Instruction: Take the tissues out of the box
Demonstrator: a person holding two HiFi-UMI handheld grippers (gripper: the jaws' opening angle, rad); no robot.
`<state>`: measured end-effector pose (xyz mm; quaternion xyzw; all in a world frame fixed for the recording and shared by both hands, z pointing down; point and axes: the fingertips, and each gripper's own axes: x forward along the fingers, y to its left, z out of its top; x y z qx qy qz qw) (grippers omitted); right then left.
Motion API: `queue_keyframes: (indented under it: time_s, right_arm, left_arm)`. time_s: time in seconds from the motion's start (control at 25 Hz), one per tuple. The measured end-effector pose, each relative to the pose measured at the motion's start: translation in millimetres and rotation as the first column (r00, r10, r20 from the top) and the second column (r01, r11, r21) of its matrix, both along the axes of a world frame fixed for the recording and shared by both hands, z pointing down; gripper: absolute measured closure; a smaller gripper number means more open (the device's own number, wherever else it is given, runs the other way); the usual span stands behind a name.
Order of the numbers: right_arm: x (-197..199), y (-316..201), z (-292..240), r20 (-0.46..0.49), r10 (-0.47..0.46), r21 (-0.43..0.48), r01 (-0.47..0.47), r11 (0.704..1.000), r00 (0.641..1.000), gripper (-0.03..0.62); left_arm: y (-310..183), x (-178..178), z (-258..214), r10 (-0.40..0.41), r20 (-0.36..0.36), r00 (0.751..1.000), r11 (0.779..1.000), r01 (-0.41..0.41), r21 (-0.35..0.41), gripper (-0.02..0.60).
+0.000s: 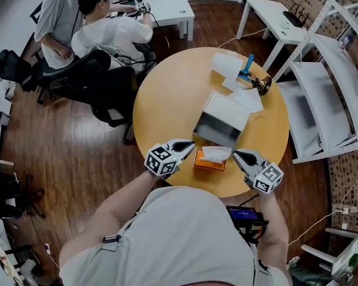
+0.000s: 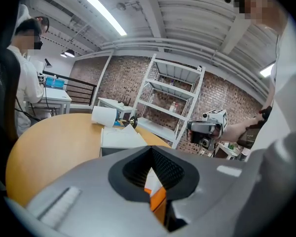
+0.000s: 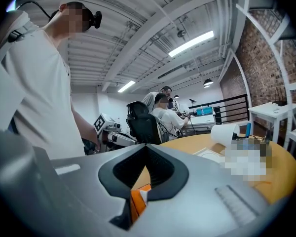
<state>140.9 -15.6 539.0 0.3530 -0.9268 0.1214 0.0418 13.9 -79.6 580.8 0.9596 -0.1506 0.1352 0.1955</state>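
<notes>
While I steer the rig from afar, the left hand-held gripper [image 1: 190, 144] and the right hand-held gripper [image 1: 238, 155] hover at the near edge of a round wooden worktop [image 1: 167, 100], one on either side of an orange tissue box [image 1: 209, 162]. The box sits at the worktop's near rim, and a white tissue [image 1: 216, 153] stands up out of its top.

In the left gripper view the jaws are pressed together with nothing pinched; the orange box and its white tissue show through the opening behind the tips. From above, those tips point at the box's left end, just beside it. The right hand-held gripper's jaws are pressed together too, their tips right at the tissue's right edge. I cannot tell whether they have caught a corner of it.

Just behind the tissue box stands an open grey carton [image 1: 218, 130] with a white flap. Farther back, loose white sheets [image 1: 246, 99] lie near a blue-handled tool [image 1: 248, 70].

Beyond the worktop, at the upper left, two people [image 1: 107, 31] sit by a white desk, with a black office chair [image 1: 101, 76] between them and the worktop. White shelving [image 1: 340, 94] stands along the brick wall at right.
</notes>
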Motion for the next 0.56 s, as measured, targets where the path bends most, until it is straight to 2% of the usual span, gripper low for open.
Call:
queue_keyframes:
  time_s: [0.56]
  right_arm:
    - [1.0, -2.4, 8.1, -0.018, 0.017, -0.021, -0.017, 1.0, 1.0, 0.594]
  left_arm:
    - [-4.6, 2.9, 4.5, 0.016, -0.003, 1.0, 1.0, -0.016, -0.013, 0.581]
